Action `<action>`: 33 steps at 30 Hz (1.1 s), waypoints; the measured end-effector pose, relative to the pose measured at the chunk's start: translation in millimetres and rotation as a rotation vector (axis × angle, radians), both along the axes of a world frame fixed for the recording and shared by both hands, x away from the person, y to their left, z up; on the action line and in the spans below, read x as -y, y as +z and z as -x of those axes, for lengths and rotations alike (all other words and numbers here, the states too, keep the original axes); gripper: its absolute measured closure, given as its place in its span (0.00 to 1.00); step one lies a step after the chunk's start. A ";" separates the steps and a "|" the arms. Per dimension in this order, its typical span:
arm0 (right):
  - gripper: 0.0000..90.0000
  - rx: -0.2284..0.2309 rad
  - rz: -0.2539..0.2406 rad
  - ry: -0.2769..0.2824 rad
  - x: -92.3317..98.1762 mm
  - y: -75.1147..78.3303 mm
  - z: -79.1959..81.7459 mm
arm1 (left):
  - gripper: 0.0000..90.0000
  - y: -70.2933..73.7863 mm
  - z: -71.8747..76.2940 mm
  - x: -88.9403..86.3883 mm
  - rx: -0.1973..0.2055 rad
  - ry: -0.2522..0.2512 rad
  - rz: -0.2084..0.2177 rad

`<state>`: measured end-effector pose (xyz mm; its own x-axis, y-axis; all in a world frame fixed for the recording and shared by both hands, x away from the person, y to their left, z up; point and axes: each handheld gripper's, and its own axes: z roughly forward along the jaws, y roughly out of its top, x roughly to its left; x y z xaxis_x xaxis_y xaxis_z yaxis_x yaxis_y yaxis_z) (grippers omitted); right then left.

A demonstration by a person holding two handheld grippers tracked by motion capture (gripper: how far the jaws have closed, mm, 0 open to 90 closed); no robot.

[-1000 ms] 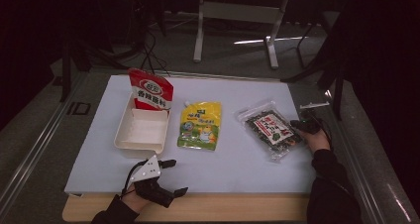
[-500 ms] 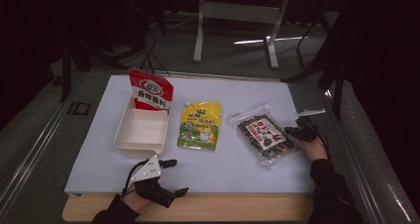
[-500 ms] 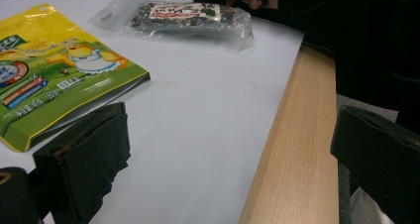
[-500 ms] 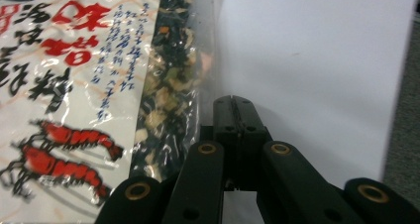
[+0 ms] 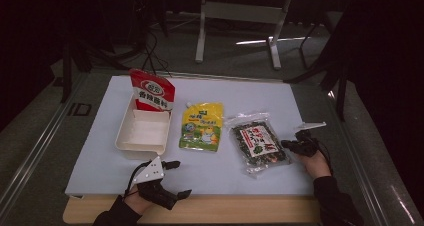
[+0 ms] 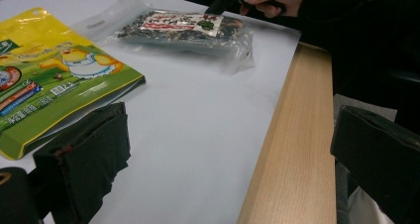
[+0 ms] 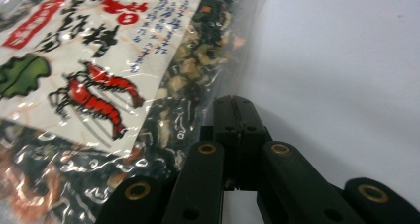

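Observation:
A clear packet of dried seaweed (image 5: pixel 259 145) with a red-and-white shrimp label lies at the right of the white mat. My right gripper (image 5: pixel 285 144) is shut, and its tips (image 7: pixel 237 107) rest against the packet's (image 7: pixel 99 60) clear right edge. I cannot tell whether any film is pinched between them. My left gripper (image 5: pixel 175 178) lies open by the front edge. Its jaws (image 6: pixel 233 149) stand wide apart over bare mat and wood. In the left gripper view, the packet (image 6: pixel 183 28) lies beyond, with the right hand and gripper (image 6: pixel 223 1) at its far end.
A yellow cartoon pouch (image 5: pixel 201 127) lies flat at the middle of the mat. A white tray (image 5: pixel 125 142) stands to its left, with a red bag (image 5: pixel 151 91) upright at the tray's far end. A wooden table edge (image 5: pixel 240 208) runs along the front.
My right gripper has slid left and toward the person. The seaweed packet has shifted and turned the same way with it. The left gripper has stayed put.

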<state>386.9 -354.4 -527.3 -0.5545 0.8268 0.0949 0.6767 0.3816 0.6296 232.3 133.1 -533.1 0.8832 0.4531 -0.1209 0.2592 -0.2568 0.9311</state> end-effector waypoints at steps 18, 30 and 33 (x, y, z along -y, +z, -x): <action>1.00 -0.024 -0.013 0.131 -20.3 2.8 34.7 | 0.03 0.1 -0.1 2.5 0.000 -0.008 -0.002; 1.00 0.056 -0.016 0.105 -27.7 23.1 18.5 | 0.03 0.0 -0.1 2.2 -0.001 -0.009 -0.003; 1.00 0.063 -0.029 0.097 -31.3 26.3 9.1 | 0.03 -0.1 0.3 2.5 0.001 -0.011 -0.004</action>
<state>377.8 -323.2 -501.0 -0.6371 0.7665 0.0806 0.5967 0.4243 0.6812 232.0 130.7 -533.2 0.8883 0.4438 -0.1182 0.2552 -0.2630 0.9304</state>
